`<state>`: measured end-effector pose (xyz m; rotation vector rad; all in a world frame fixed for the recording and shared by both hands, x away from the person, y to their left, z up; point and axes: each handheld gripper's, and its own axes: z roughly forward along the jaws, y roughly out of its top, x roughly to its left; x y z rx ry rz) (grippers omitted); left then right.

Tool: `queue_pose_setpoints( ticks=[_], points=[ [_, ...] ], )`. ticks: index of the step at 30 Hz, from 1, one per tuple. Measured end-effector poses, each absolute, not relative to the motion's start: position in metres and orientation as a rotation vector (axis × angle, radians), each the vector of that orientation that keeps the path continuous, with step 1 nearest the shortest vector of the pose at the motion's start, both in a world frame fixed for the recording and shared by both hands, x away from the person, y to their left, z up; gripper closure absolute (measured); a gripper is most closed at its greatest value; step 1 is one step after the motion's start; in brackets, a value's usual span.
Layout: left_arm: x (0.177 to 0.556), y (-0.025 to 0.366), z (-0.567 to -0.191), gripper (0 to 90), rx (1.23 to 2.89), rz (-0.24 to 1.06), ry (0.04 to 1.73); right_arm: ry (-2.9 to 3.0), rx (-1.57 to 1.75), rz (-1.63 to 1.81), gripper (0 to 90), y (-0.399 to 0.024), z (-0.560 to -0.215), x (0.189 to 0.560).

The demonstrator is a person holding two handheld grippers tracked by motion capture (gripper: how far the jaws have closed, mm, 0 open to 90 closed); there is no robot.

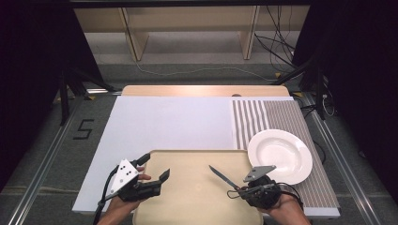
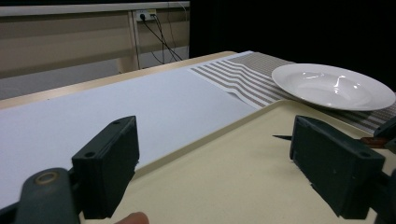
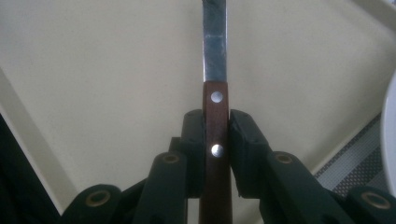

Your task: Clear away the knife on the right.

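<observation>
Low in the frame over the tray (image 1: pixel 187 197), the right gripper (image 3: pixel 215 135) clamps the knife (image 1: pixel 223 177) by its wooden handle, blade pointing upper left toward the left gripper (image 2: pixel 215 163), whose jaws stand wide apart and empty.

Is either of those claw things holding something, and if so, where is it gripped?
The right gripper holds a knife by its brown riveted handle, just behind the blade. The left gripper is open and holds nothing.

Left tongs (image 2: pixel 215 172) gape empty; right tongs (image 3: pixel 215 154) clamp a knife (image 3: pixel 215 70) handle
</observation>
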<state>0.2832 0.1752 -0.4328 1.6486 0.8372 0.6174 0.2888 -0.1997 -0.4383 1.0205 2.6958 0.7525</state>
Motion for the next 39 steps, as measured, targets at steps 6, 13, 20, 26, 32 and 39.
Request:
queue_pose_setpoints(
  ticks=[6, 13, 20, 26, 32, 39],
  points=[
    [0.283, 0.175, -0.433, 15.4, 1.648, 0.616, 0.838, 2.718, 1.030, 0.733, 77.2, -0.195, -0.442, 0.288],
    [0.283, 0.175, -0.433, 15.4, 1.648, 0.615, 0.839, 2.772, 1.026, 0.670, 77.2, -0.188, -0.449, 0.285],
    [0.283, 0.176, -0.433, 15.4, 1.651, 0.616, 0.838, 2.806, 1.027, 0.624, 77.1, -0.183, -0.455, 0.284],
    [0.283, 0.175, -0.433, 15.4, 1.648, 0.615, 0.840, 2.846, 1.044, 0.593, 76.9, -0.182, -0.458, 0.284],
    [0.283, 0.176, -0.433, 15.4, 1.646, 0.615, 0.842, 2.884, 1.060, 0.609, 71.6, -0.182, -0.458, 0.284],
    [0.284, 0.176, -0.433, 15.4, 1.650, 0.616, 0.839, 2.781, 0.973, 0.747, 51.2, -0.186, -0.444, 0.285]
  ],
)
